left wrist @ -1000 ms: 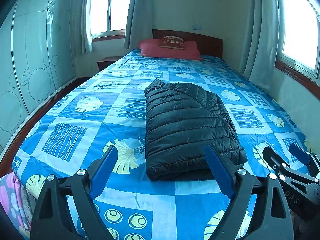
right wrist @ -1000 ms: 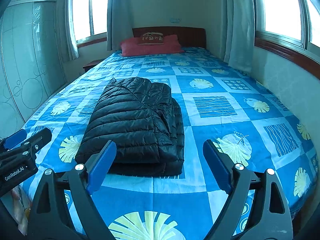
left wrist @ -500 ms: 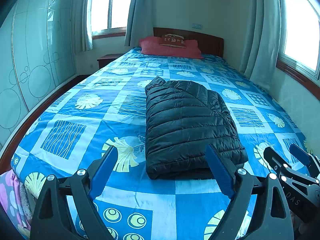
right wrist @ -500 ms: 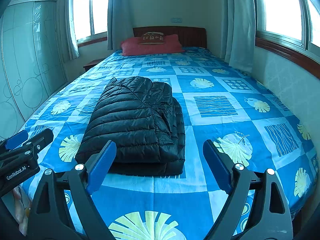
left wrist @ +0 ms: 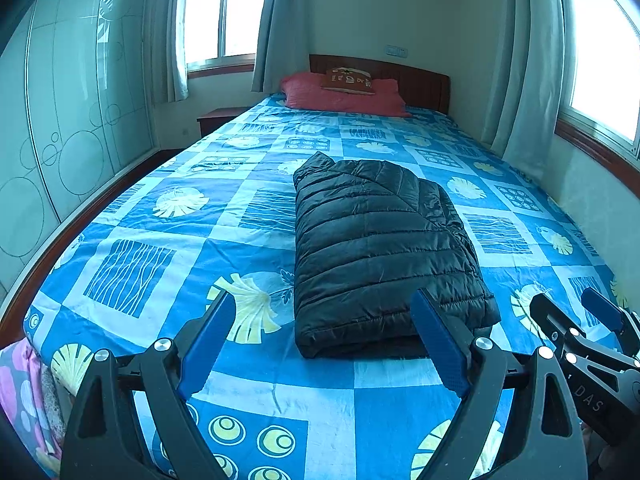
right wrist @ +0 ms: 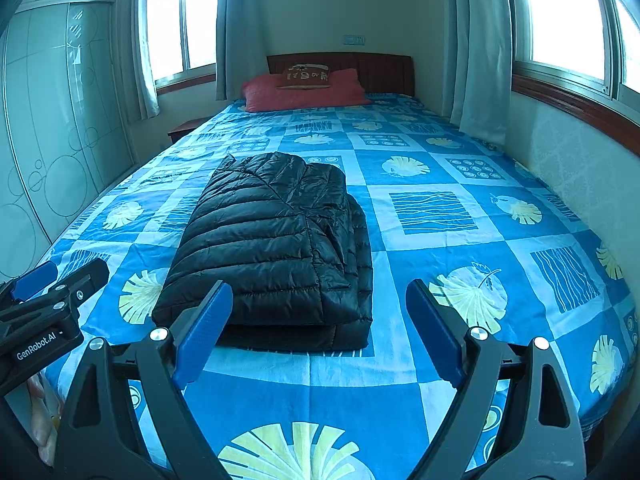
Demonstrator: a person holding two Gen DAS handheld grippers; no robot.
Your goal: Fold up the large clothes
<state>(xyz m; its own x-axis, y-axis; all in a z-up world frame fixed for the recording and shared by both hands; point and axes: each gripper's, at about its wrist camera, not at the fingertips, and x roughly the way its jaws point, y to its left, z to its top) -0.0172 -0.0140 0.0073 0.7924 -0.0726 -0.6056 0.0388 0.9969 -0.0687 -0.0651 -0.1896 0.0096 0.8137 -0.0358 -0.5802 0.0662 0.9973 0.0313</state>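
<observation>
The black puffer jacket (left wrist: 380, 248) lies folded into a compact rectangular bundle on the blue patterned bedspread (left wrist: 168, 216), roughly midway across the bed and well short of the red pillow (left wrist: 344, 94) at the headboard. Its layered edges stack on the side nearer the right window; the near end faces the foot of the bed.

The left gripper (left wrist: 324, 340) hovers at the foot of the bed, fingers spread wide, holding nothing. The right gripper (right wrist: 320, 328) hovers beside it in the same condition: fingers spread, nothing between them. Neither touches the jacket.

Assessment: folding appears complete or nearly so, with both tools clear of the garment. Any next move would call for a final halving from the near end, or simply tidying the looser stacked edge; otherwise the task looks finished.
</observation>
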